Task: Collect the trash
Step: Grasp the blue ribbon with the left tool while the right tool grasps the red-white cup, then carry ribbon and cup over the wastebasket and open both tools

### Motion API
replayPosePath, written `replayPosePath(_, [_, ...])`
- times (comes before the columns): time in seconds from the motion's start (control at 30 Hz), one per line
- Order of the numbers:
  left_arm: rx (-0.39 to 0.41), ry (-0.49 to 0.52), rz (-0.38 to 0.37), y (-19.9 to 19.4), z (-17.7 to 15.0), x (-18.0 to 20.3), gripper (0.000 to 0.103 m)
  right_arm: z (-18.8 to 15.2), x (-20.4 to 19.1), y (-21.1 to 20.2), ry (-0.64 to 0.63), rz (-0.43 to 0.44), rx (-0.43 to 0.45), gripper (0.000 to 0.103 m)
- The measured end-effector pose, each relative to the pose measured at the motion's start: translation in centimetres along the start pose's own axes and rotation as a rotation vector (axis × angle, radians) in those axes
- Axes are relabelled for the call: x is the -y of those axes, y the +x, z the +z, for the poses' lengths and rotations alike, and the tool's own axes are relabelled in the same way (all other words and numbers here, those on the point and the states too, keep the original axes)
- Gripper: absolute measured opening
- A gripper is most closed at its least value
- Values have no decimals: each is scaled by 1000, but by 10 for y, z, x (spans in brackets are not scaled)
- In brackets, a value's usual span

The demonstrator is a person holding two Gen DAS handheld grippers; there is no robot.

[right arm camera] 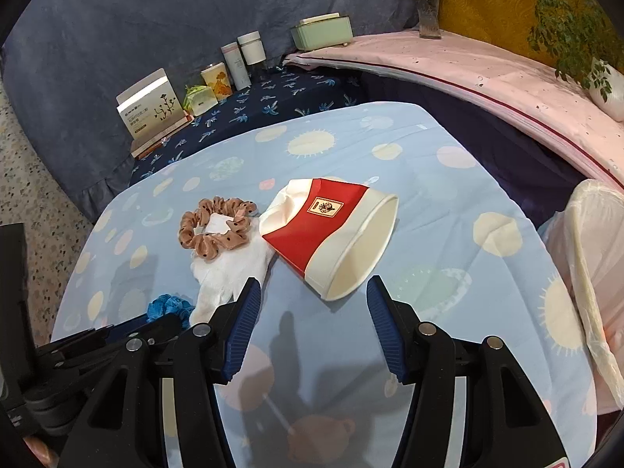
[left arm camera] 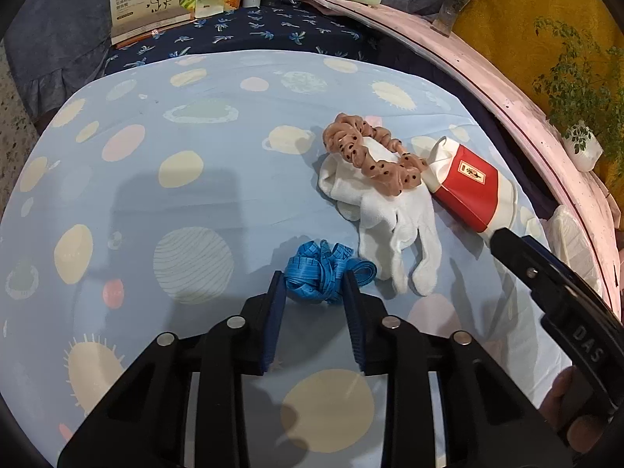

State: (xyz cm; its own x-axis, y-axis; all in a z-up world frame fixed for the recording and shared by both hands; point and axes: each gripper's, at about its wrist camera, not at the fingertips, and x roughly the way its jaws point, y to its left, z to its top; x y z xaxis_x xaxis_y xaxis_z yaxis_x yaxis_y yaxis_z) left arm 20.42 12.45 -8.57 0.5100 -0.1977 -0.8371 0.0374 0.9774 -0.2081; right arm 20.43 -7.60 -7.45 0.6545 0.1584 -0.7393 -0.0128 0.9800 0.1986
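Blue tape wad (left arm camera: 318,273) half-hidden btwn left gripper (left arm camera: 312,286) pads.

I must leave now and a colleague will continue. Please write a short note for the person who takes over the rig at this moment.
Left gripper: closed on the blue tape bundle, which lies on the bedsheet.
Right gripper: open, holding nothing, just short of the crushed red-and-white paper cup.
White glove and scrunchie lie untouched between bundle and cup.
Plastic bag at the right edge.
Done: nothing lifted yet.
Left: lift the bundle, grasp the cup.
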Motion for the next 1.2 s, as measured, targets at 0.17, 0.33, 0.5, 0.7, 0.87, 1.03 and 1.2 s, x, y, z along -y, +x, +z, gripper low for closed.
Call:
replayPosePath(0.17, [3,3,-6,0,0,3,24,6,4,14,10,15,-17,49])
replayPosePath(0.33, [2,-1,-11,-2,0,4,23,8,1,23,1,33,-37,28])
replayPosePath(0.5, [6,0,-12,-4,1,7,22,8,-2,20,-12,54,-33,12])
replayPosePath(0.7, [22,20,-26,-16,1,21,22,11,2,-1,-8,58,2,6])
replayPosePath(0.87, [39,52,-43,-29,0,40,22,11,14,-25,16,51,40,5])
replayPosePath(1.03, [57,92,-69,-42,-3,67,22,11,31,-53,38,39,86,5])
replayPosePath(1.2, [68,146,-108,-53,-6,103,22,8,55,-82,68,13,127,5])
